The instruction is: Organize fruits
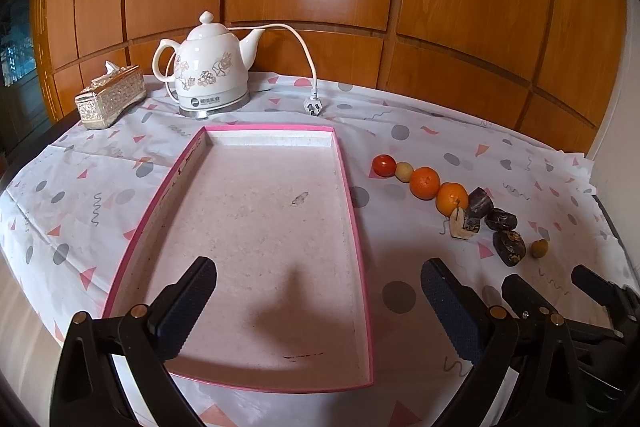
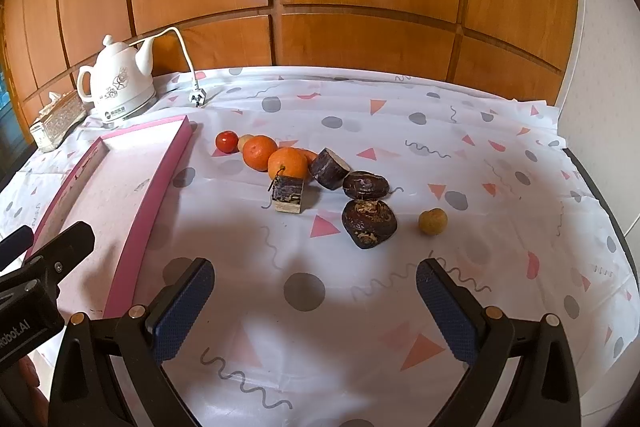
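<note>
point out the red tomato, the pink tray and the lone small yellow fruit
red tomato (image 2: pixel 227 141): right wrist view, middle of its skin
pink tray (image 1: pixel 347 171): left wrist view, right rim
small yellow fruit (image 2: pixel 433 221): right wrist view, centre of the fruit, apart from the others

The pink-rimmed tray (image 1: pixel 352 211) lies on the patterned tablecloth (image 1: pixel 440 131) with nothing in it. The left gripper (image 1: pixel 318 311) hangs over the tray's near end, jaws spread wide with nothing between them; 1 finger is above the tray floor, the other outside the tray's right rim. Right of the tray runs a line of fruit: a red tomato (image 1: pixel 384 165), a small pale fruit (image 1: pixel 404 171), 2 oranges (image 1: pixel 425 183) touching each other, then dark pieces (image 1: pixel 500 219) and a small yellowish fruit (image 1: pixel 539 248). Behind the tray stand a white kettle (image 1: pixel 208 67) and a tissue box (image 1: pixel 110 98). The right gripper's tips (image 1: pixel 520 287) show beyond the tray's near right corner.
</note>
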Action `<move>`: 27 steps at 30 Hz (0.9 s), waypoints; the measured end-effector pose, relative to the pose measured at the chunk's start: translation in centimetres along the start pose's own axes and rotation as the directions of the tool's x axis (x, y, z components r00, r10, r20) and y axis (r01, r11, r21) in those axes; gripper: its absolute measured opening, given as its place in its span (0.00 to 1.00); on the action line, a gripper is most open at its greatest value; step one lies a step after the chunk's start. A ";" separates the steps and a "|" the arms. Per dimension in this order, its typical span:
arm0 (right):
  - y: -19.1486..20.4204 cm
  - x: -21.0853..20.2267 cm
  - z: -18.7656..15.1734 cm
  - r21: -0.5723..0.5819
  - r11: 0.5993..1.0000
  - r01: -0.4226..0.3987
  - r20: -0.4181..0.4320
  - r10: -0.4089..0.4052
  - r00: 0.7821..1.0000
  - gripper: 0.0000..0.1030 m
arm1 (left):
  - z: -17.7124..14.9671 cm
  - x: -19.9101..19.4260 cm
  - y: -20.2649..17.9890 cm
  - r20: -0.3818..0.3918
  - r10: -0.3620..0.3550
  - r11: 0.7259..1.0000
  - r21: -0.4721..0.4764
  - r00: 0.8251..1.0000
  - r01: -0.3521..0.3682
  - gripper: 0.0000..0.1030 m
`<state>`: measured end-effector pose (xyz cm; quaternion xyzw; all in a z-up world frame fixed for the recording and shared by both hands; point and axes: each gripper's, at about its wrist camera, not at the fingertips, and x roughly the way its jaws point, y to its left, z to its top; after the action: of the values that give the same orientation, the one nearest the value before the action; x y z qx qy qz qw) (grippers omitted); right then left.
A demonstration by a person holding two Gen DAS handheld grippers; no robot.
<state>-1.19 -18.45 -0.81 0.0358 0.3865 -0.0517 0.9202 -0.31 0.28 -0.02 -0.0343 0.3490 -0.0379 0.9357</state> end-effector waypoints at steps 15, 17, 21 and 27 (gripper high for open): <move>-0.1 -0.1 0.0 0.001 1.000 -0.006 0.005 0.006 1.000 1.00 | -0.1 -0.2 -0.5 0.007 -0.007 1.000 0.003 1.000 0.007 1.00; -0.2 -0.1 0.0 0.000 1.000 -0.007 0.005 0.007 1.000 1.00 | -0.1 -0.2 -0.5 0.009 -0.009 1.000 0.006 1.000 0.009 1.00; -0.1 -0.1 -0.1 -0.001 1.000 -0.005 0.008 0.005 1.000 1.00 | -0.2 -0.3 -0.7 0.010 -0.012 1.000 0.007 1.000 0.012 1.00; -0.2 -0.1 -0.1 0.005 1.000 -0.004 0.008 0.004 1.000 1.00 | -0.2 -0.3 -0.7 0.011 -0.012 1.000 0.011 1.000 0.012 1.00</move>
<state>-1.37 -18.61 -0.78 0.0386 0.3827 -0.0510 0.9217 -0.75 -0.44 0.09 -0.0317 0.3432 -0.0452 0.9376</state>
